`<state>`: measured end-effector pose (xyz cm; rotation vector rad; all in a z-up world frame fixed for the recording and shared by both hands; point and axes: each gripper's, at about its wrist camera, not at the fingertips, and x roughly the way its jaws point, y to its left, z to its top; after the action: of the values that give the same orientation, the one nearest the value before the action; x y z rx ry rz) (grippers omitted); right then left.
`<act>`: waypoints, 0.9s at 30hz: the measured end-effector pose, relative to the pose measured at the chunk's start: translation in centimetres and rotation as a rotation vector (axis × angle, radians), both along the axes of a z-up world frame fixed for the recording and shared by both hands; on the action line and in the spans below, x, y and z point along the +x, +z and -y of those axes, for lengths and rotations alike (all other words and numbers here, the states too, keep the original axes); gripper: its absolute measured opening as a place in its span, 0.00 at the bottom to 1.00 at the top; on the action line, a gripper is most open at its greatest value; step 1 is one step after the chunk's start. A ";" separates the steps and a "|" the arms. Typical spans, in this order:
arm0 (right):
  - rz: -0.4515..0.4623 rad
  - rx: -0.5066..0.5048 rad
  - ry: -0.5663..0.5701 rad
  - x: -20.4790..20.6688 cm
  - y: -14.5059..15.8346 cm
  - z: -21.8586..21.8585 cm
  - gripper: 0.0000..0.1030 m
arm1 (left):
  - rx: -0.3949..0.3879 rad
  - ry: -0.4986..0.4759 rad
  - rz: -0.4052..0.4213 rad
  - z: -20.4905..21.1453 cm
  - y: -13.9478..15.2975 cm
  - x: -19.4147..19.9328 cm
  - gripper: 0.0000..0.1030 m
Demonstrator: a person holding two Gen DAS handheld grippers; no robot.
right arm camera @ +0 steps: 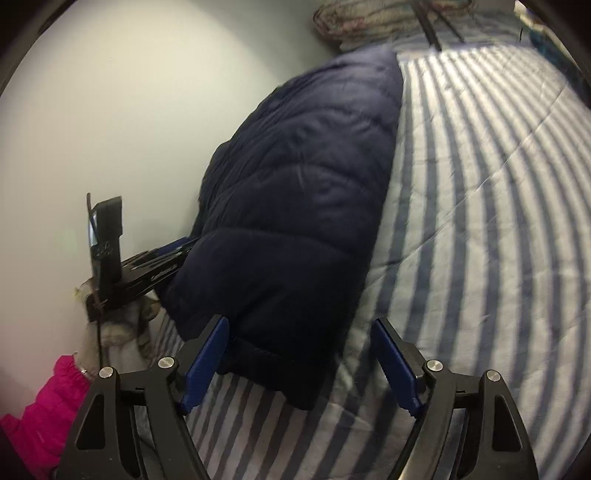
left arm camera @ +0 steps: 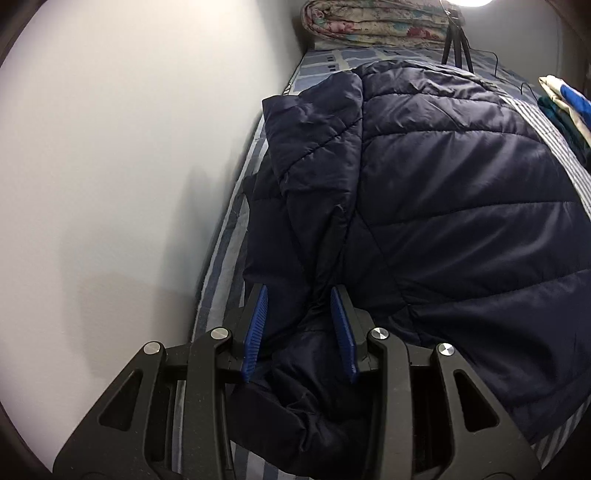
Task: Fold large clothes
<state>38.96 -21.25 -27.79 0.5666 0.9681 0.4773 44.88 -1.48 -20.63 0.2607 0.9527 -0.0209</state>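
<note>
Reaching in from the near end of the bed, the left gripper (left arm camera: 300, 291) has its two blue pads on either side of a bunched fold of the dark navy puffer jacket (left arm camera: 443, 206), with padded cloth filling the gap between them; the fabric bulges back over the black linkage, so it looks clamped on that fold. From the right wrist view the same left gripper (right arm camera: 173, 254) pokes into the wall side of the jacket (right arm camera: 295, 192), its tips hidden by the cloth, and behind it is a gloved hand (right arm camera: 118, 325) with a bright pink sleeve (right arm camera: 40, 413).

The right gripper (right arm camera: 299, 325) is held with its pads wide apart. The near hem corner of the jacket sits between them, closer to the left-hand pad, but I cannot tell whether either pad touches it; that view is a little blurred.

The jacket itself lies lengthwise on the bed (right arm camera: 480, 221), pushed up along the white wall (left arm camera: 129, 166), with one sleeve (left arm camera: 317, 129) folded back over its quilted body. On the side of the jacket away from the wall, the blue-and-white striped bed cover is bare. Beyond the jacket, at the far end of the bed, a rolled floral quilt (left arm camera: 369, 26) is stacked against the wall, and a small black tripod (left arm camera: 456, 44) stands just beside it. A pile of folded clothes (left arm camera: 565, 107) sits near the jacket's far right shoulder.
</note>
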 end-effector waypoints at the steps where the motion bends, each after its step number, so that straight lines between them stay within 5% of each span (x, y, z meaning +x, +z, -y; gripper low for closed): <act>1: -0.009 0.024 0.006 0.4 -0.3 -0.1 0.80 | -0.013 0.004 -0.003 -0.2 0.0 0.0 0.36; 4: -0.034 0.079 0.026 1.6 -0.9 -0.8 0.59 | -0.040 0.012 -0.009 -0.8 0.1 -0.2 0.36; 7: -0.025 0.018 0.042 2.1 0.1 -1.1 0.36 | -0.048 0.020 -0.011 -1.3 0.4 -0.4 0.36; 11: 0.015 -0.057 0.068 2.2 2.8 -0.4 0.26 | -0.115 0.024 -0.036 -1.0 0.7 -0.5 0.36; 16: 0.026 -0.165 0.080 1.1 5.6 3.1 0.22 | -0.158 -0.059 -0.066 1.2 0.9 -2.3 0.36; 21: -0.017 -0.262 0.095 -1.0 5.1 5.7 0.21 | -0.149 -0.204 -0.091 5.3 0.9 -5.5 0.36; 24: -0.065 -0.290 0.127 -0.9 4.1 6.4 0.31 | -0.127 -0.234 -0.087 6.5 0.7 -6.0 0.36; 27: -0.009 -0.348 0.195 -1.4 6.0 6.6 0.40 | -0.171 -0.218 -0.110 5.7 1.5 -5.3 0.36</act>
<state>37.60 -27.80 -21.81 0.1619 1.0912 0.4660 39.58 -7.19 -19.15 0.2055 1.0215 -0.3181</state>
